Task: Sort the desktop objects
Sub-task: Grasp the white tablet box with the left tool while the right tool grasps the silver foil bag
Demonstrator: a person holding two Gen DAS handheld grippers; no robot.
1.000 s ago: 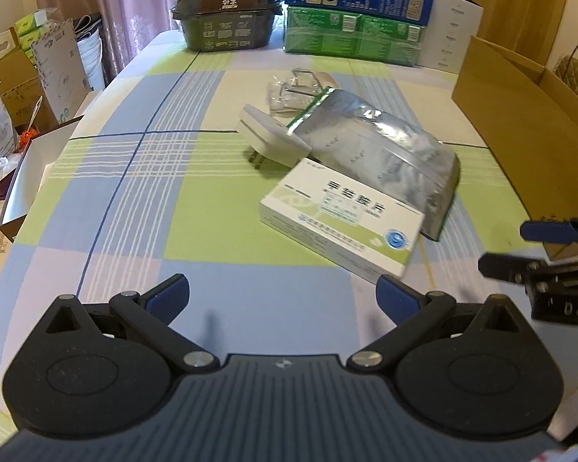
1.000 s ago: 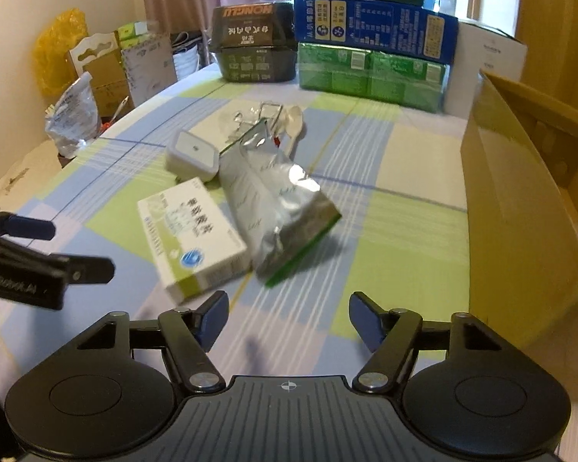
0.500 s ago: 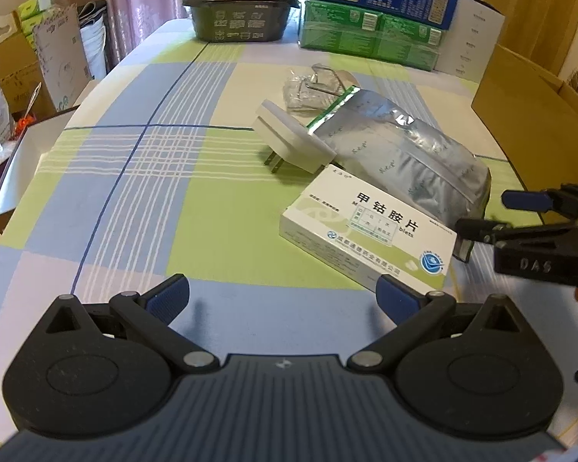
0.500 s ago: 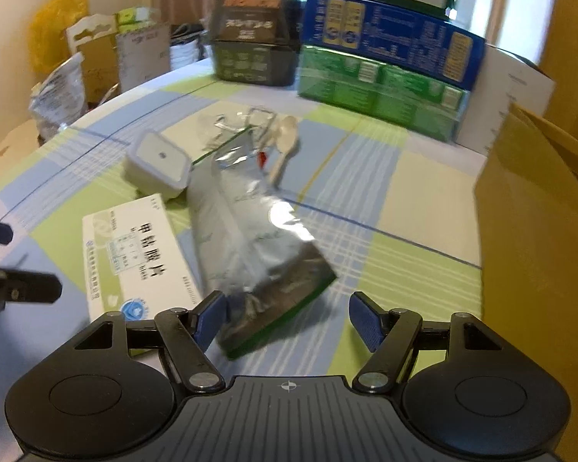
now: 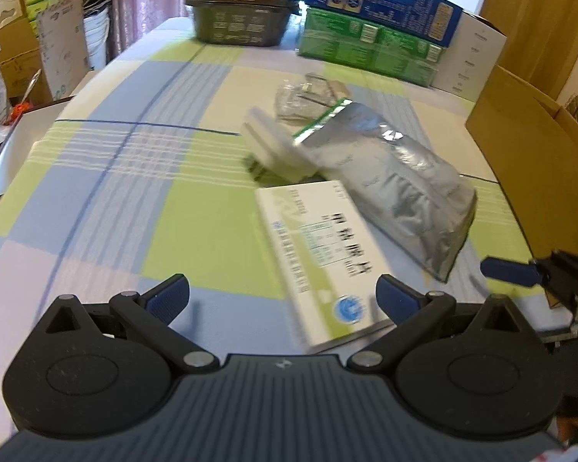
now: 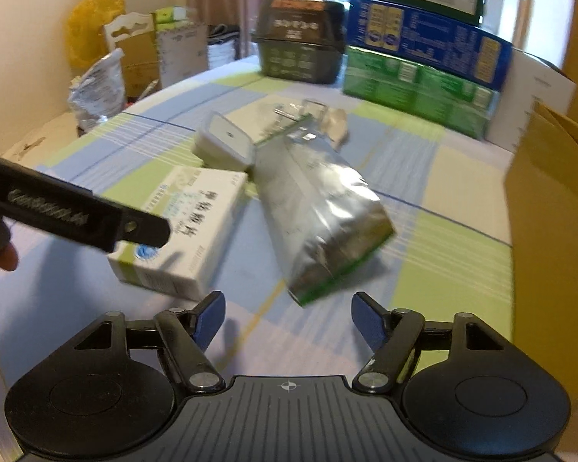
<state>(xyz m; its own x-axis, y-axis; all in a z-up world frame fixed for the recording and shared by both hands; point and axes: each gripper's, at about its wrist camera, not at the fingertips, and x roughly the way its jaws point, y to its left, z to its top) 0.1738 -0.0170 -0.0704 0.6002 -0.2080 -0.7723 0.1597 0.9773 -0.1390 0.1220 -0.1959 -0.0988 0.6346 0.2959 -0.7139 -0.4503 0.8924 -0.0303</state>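
Observation:
A white and green medicine box lies on the checked tablecloth. My left gripper is open, and the box's near end sits between its blue fingertips. Beside the box lies a silver foil pouch. My right gripper is open just short of the pouch's near end. A white plug adapter lies behind the box, and a clear plastic wrapper lies farther back. The left gripper's finger reaches over the box in the right wrist view.
An open cardboard box stands at the table's right edge. Green and blue cartons and a dark food container are stacked at the far end. Bags and cartons crowd the floor on the left.
Both grippers have moved forward toward the objects. The medicine box now lies between the left gripper's fingertips, and the pouch's end is close in front of the right gripper.

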